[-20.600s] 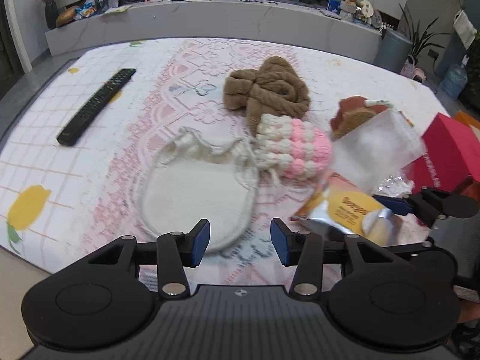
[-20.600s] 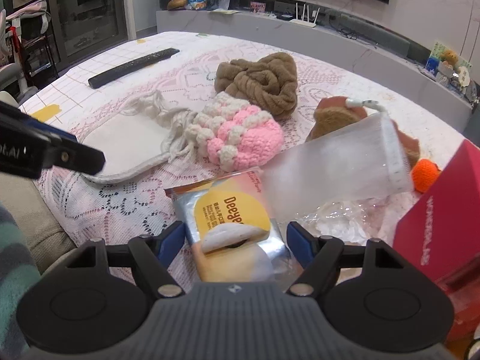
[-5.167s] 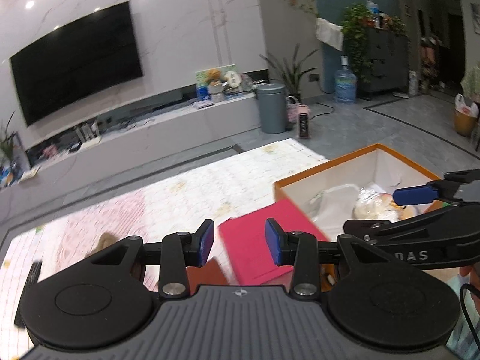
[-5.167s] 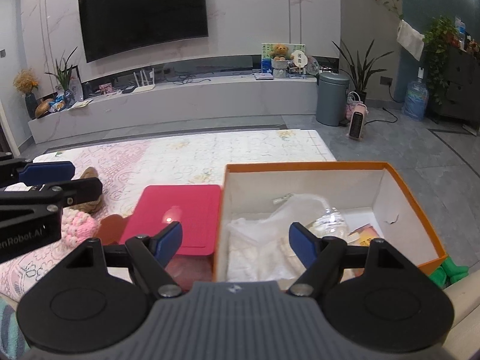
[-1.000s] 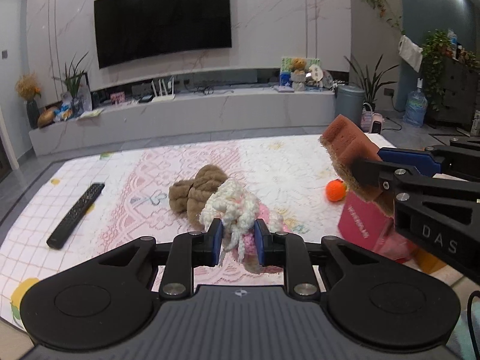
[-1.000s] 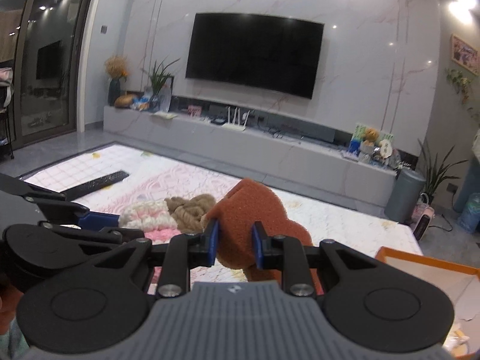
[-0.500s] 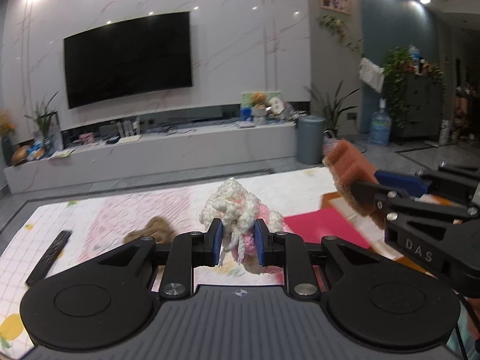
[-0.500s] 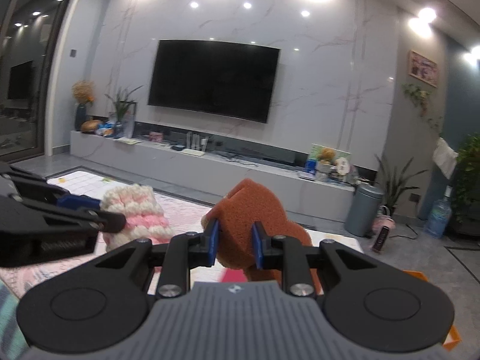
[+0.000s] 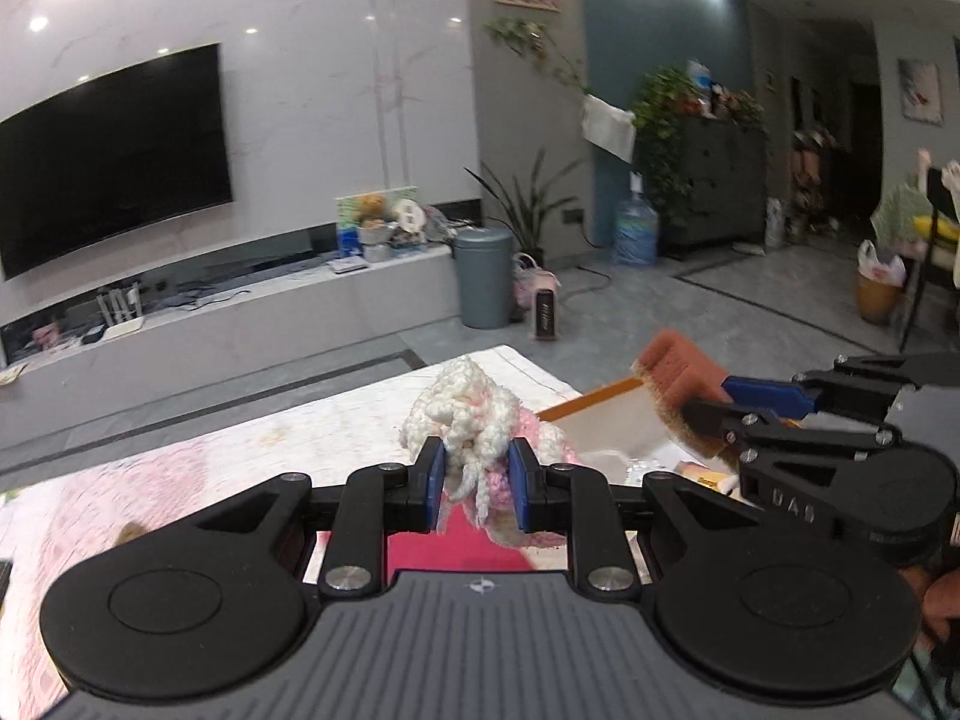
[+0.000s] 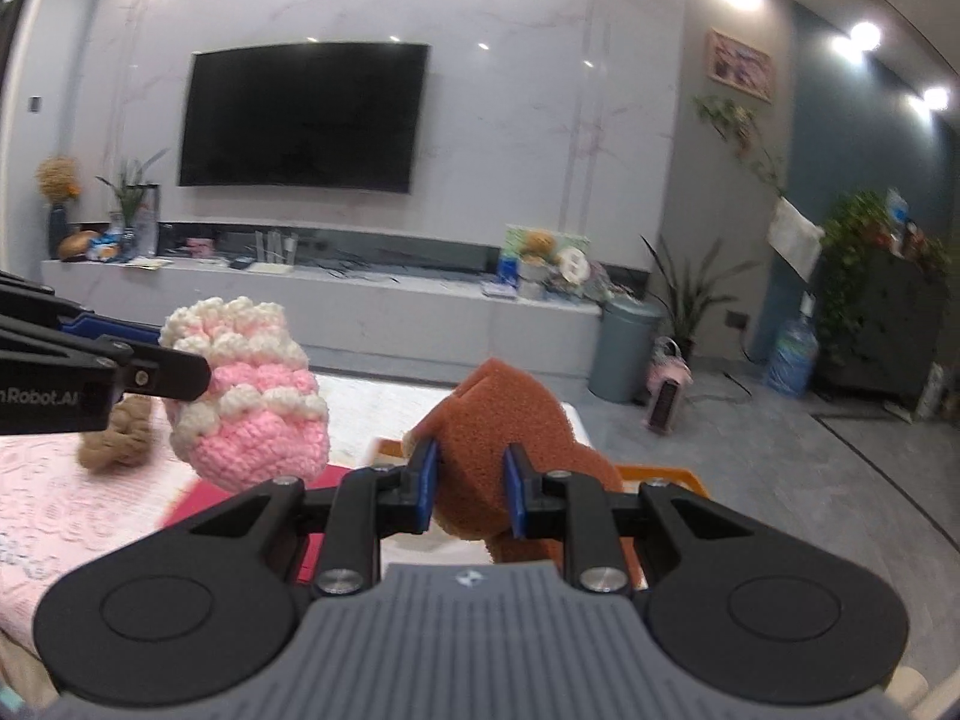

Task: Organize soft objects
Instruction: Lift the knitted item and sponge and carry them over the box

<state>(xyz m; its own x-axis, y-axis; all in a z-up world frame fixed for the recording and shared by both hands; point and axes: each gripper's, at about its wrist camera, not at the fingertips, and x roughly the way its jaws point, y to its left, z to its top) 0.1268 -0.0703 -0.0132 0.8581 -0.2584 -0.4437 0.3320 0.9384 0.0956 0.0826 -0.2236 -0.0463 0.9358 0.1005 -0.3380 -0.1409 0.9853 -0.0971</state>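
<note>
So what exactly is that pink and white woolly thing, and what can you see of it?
The pink and white woolly thing looks like a chunky crocheted piece: bobbly cream rows alternating with pink ones, and a plainer pink rounded end. Loose cream strands dangle from it in the left wrist view. It is soft and bunched, held up off the table by the left gripper, whose blue-padded jaws pinch its cream end. Nothing else visibly touches it; what it is exactly, I cannot tell.

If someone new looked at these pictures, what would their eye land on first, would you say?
Probably the pink-and-cream crocheted piece, pinched in the left gripper in mid-air. Next, the rust-brown sponge clamped in the right gripper, with the orange-rimmed box just beyond them.
</note>
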